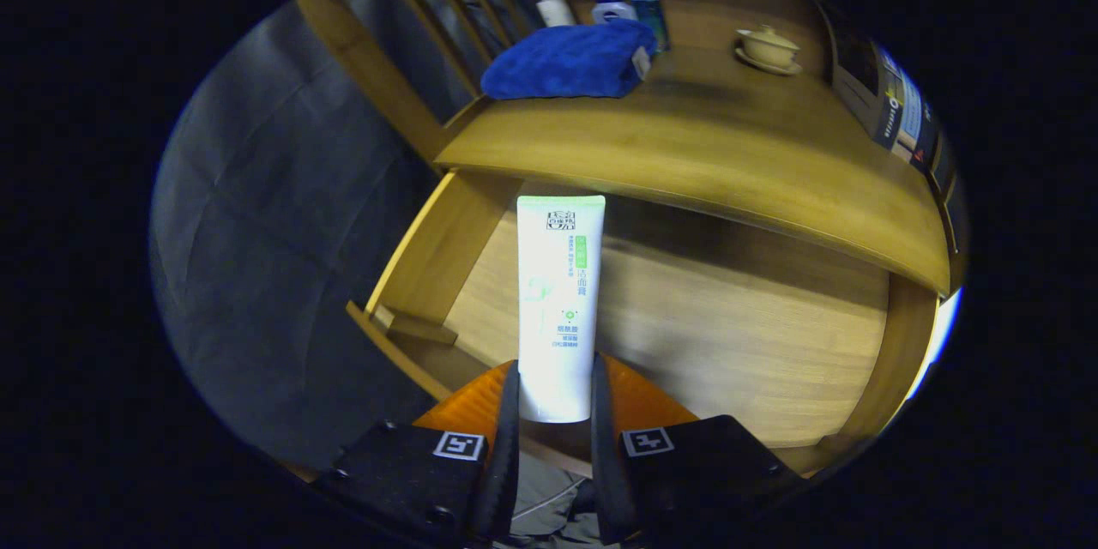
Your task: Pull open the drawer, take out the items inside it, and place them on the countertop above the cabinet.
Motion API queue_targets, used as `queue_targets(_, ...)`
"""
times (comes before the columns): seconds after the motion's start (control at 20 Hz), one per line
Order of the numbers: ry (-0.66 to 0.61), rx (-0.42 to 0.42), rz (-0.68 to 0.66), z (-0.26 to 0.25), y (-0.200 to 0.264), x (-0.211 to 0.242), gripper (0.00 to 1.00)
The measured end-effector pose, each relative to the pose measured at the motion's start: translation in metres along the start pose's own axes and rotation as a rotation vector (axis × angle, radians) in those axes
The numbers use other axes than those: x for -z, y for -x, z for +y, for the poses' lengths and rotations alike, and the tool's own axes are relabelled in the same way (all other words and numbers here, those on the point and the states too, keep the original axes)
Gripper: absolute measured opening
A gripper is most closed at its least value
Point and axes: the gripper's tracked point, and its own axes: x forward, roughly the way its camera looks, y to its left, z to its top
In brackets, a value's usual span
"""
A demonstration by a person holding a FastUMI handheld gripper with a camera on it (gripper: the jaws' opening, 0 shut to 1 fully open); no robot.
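- tube (559, 300), white with green print, stands centre frame, its lower end clamped between the two fingers of the claw (555, 412); fingers closed in on its sides, both appear to press on it.
- tube points forward out of the claw, flat crimped end farthest from it, reaching up toward the front edge of the tabletop (703, 154).
- drawer (686, 334) open beneath, lower centre to right of frame; wooden floor looks bare, though the part behind tube and fingers is hidden. tube reads as lifted clear of the drawer floor; cannot be sure.
- tabletop runs across upper centre to right. blue cloth (570, 60) at upper centre, bottles (600, 7) behind it, lidded cup on saucer (768, 47) at upper right.
- step in hand, as judged: carry the tube up and over the front edge, set it on bare wood.
- doing it well: raise before going forward, so the far end clears the lip of the tabletop, which overhangs the drawer.
- aim for the open stretch of wood in front of cloth and cup, well apart from both.
- grip is low on a long soft tube; expect some flex or swing. move slow, keep it in line with the fingers.
- lower until it rests, then spread the fingers; lying flat looks the safer rest.
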Motion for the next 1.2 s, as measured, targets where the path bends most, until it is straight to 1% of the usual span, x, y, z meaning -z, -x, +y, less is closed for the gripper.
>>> queue_targets(0.05,0.028,-0.024,-0.003,0.046,0.007,-0.052,0.45)
queue_targets(0.2,0.091,-0.089,-0.076,0.061,0.027,-0.074,0.45)
queue_targets(0.25,0.097,-0.095,-0.124,0.065,0.035,-0.086,0.45)
queue_targets(0.3,0.086,-0.085,-0.199,0.063,0.044,-0.104,0.45)
queue_targets(0.35,0.074,-0.058,-0.287,0.060,0.050,-0.126,0.45)
queue_targets(0.45,0.087,0.046,-0.437,0.034,0.064,-0.167,0.45)
queue_targets(0.55,0.089,0.159,-0.521,-0.003,0.076,-0.203,0.44)
queue_targets(0.65,0.041,0.232,-0.574,-0.039,0.093,-0.227,0.44)
queue_targets(0.75,-0.024,0.297,-0.591,-0.075,0.092,-0.241,0.44)
queue_targets(0.9,-0.095,0.388,-0.532,-0.119,0.078,-0.248,0.44)
queue_targets(1.0,-0.130,0.418,-0.474,-0.135,0.064,-0.246,0.44)
queue_targets(1.1,-0.151,0.452,-0.470,-0.150,0.055,-0.249,0.45)
queue_targets(1.2,-0.150,0.463,-0.451,-0.156,0.044,-0.249,0.45)
